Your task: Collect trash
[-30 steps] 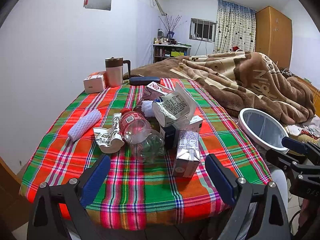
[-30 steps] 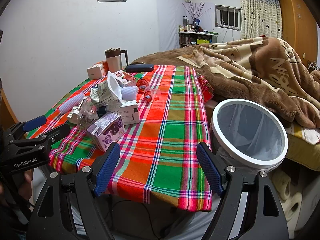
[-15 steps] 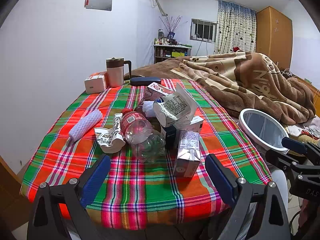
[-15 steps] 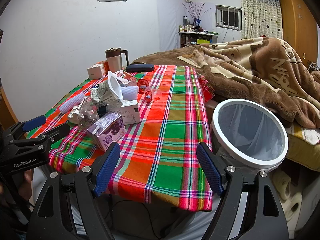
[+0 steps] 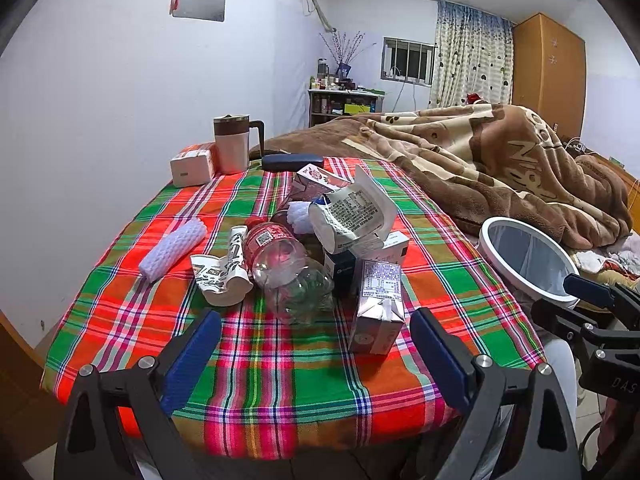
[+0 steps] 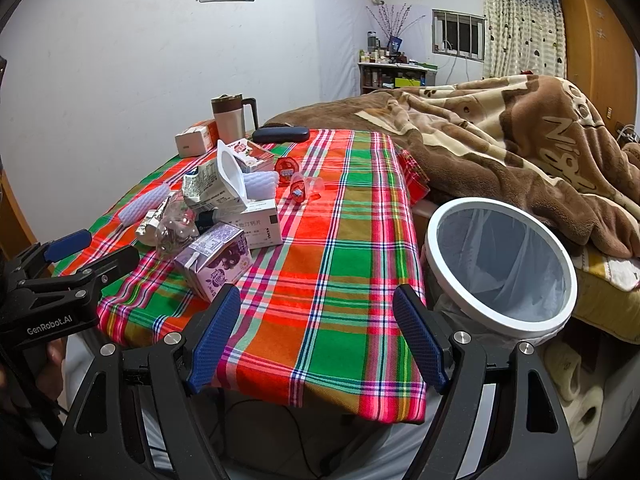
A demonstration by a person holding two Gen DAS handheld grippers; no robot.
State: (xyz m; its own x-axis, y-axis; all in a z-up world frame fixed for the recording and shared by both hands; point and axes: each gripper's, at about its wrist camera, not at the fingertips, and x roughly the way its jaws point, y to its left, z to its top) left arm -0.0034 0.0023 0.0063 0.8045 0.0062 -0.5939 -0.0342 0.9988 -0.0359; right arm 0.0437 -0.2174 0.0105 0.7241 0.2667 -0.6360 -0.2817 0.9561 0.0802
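Note:
A pile of trash lies on the plaid tablecloth (image 5: 280, 360): a crushed clear plastic bottle (image 5: 286, 268) with a red label, a purple milk carton (image 5: 376, 308) (image 6: 216, 260), a torn white packet (image 5: 352, 210), a white medicine box (image 6: 256, 228), a crumpled paper cup (image 5: 220, 280). A white-rimmed trash bin (image 6: 500, 268) with a clear liner stands right of the table, also in the left wrist view (image 5: 528, 256). My left gripper (image 5: 314, 354) is open and empty before the pile. My right gripper (image 6: 316, 338) is open and empty above the table's front edge.
A white foam sleeve (image 5: 174, 248), a mug (image 5: 232, 142), a small box (image 5: 192, 164) and a dark case (image 5: 292, 160) sit further back. Small red items (image 6: 288, 168) lie mid-table. A brown blanket (image 6: 500, 140) covers the bed on the right.
Both grippers have barely drifted; the view is almost the same. Nothing was taken hold of or moved.

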